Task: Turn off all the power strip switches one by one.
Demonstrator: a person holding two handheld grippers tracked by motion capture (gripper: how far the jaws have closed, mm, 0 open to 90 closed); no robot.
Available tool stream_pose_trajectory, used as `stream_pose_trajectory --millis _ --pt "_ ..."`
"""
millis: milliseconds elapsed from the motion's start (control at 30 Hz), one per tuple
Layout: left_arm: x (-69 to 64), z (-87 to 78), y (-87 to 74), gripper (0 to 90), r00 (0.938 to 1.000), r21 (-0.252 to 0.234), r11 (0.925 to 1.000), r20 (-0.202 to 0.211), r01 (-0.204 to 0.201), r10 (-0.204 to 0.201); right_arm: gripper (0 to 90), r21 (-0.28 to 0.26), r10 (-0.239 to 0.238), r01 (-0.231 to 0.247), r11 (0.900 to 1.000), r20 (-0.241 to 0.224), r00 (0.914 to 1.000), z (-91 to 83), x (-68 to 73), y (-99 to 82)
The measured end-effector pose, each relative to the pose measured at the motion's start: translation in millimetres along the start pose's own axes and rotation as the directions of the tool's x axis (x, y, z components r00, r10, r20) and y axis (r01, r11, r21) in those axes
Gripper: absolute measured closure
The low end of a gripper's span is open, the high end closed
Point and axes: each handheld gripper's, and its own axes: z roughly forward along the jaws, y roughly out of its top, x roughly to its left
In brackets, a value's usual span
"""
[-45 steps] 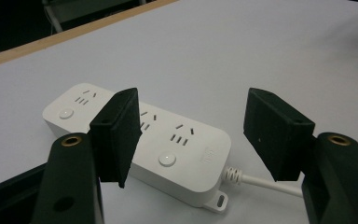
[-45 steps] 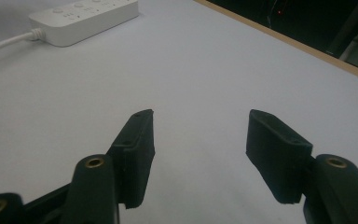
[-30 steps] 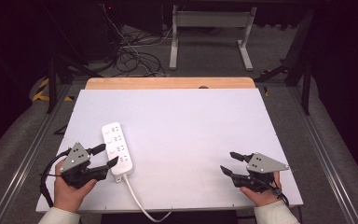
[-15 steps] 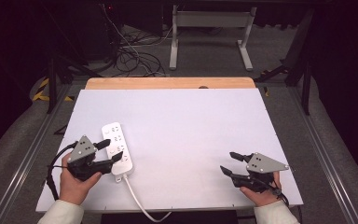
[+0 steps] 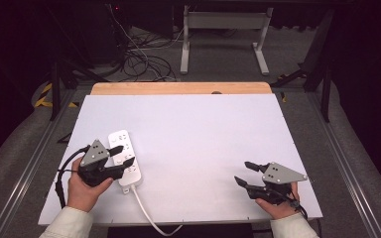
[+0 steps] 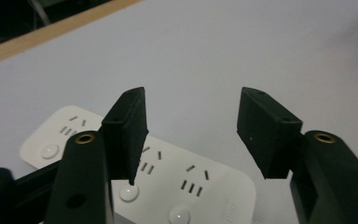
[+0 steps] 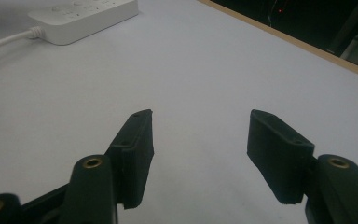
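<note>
The surface [image 5: 203, 129] is a white board with a bare wooden strip [image 5: 178, 88] along its far edge. Around it lies grey carpeted floor [image 5: 362, 129], with metal rails [image 5: 349, 163] running along both sides of the surface. Beyond the far edge, a tangle of dark cables [image 5: 144, 62] spreads over the floor beside the pale metal legs of a frame [image 5: 223, 37]. A yellow-and-black striped marking [image 5: 43, 95] shows at the left. The back of the room is dark, and a small red light [image 5: 117, 7] glows there. Light falls evenly on the white board.
</note>
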Motion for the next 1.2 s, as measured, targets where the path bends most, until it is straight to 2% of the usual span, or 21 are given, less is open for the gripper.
stream_pose_trajectory --millis 100,167,267,333,367,400,533,667,733,767,800,867,933,1033,1200 --pt "0.2 -0.7 0.6 50.1 0.9996 0.016 0.9998 0.023 0.015 -0.015 41.5 0.0 -0.003 0.003 1.0 0.0 1.0 -0.1 0.0 0.2" --pt "0.5 -1.7 1.4 56.3 0.9995 0.028 0.9993 0.021 0.024 -0.025 41.4 0.0 -0.001 0.001 1.0 0.0 1.0 0.0 0.0 0.1" --pt "1.9 -2.0 2.6 57.9 0.9994 0.066 0.9973 0.004 0.034 -0.035 41.4 0.002 -0.001 0.001 1.0 -0.002 1.0 0.6 0.1 0.1" --pt "2.5 -1.6 2.8 64.9 0.9985 0.086 0.9955 0.034 0.041 -0.044 41.3 0.001 -0.003 0.003 1.0 -0.001 1.0 0.7 0.5 0.2" --pt "4.0 -0.7 3.3 67.0 0.9975 0.109 0.9932 0.053 0.041 -0.047 41.3 0.001 -0.004 0.004 1.0 -0.002 1.0 0.7 0.5 0.2" --pt "4.9 0.0 3.6 73.7 0.9965 0.122 0.9916 0.067 0.041 -0.049 41.3 0.0 -0.003 0.003 1.0 -0.002 1.0 0.6 0.3 0.1" --pt "4.5 2.2 5.0 89.5 0.9963 0.184 0.9825 0.074 0.03 -0.044 41.2 0.001 -0.003 0.003 1.0 -0.004 1.0 0.8 0.4 0.1" --pt "5.4 1.8 6.7 90.0 0.997 0.216 0.9757 0.06 0.034 -0.048 41.2 0.002 -0.004 0.004 1.0 -0.006 1.0 0.9 0.4 0.1" --pt "6.3 0.4 8.0 90.0 0.9964 0.245 0.9689 0.069 0.031 -0.049 41.0 0.002 -0.004 0.004 1.0 -0.005 1.0 0.8 0.5 0.1" --pt "6.7 0.4 9.4 90.0 0.9974 0.287 0.9575 0.055 0.029 -0.047 41.0 0.002 -0.004 0.004 1.0 -0.006 1.0 0.9 0.6 0.1" --pt "6.7 0.4 9.4 90.0 0.9974 0.287 0.9575 0.055 0.029 -0.047 41.0 0.003 -0.005 0.005 1.0 -0.006 1.0 0.9 0.5 0.0" --pt "8.2 1.4 9.7 90.0 0.9971 0.329 0.9437 0.052 0.035 -0.055 41.0 0.004 -0.005 0.005 1.0 -0.008 1.0 1.1 0.5 0.0" --pt "10.2 2.2 8.7 90.0 0.9968 0.342 0.9383 0.04 0.051 -0.069 41.0 0.005 -0.006 0.006 1.0 -0.009 0.9999 1.2 0.6 0.0" --pt "13.8 3.8 7.1 90.0 0.9964 0.365 0.9296 0.044 0.052 -0.072 41.0 0.004 -0.009 0.009 1.0 -0.009 0.9999 0.9 0.6 0.1" --pt "15.5 7.4 7.0 90.0 0.9983 0.429 0.9025 0.026 0.036 -0.052 41.0 0.007 -0.008 0.008 0.9999 -0.014 0.9999 1.7 1.0 0.1"
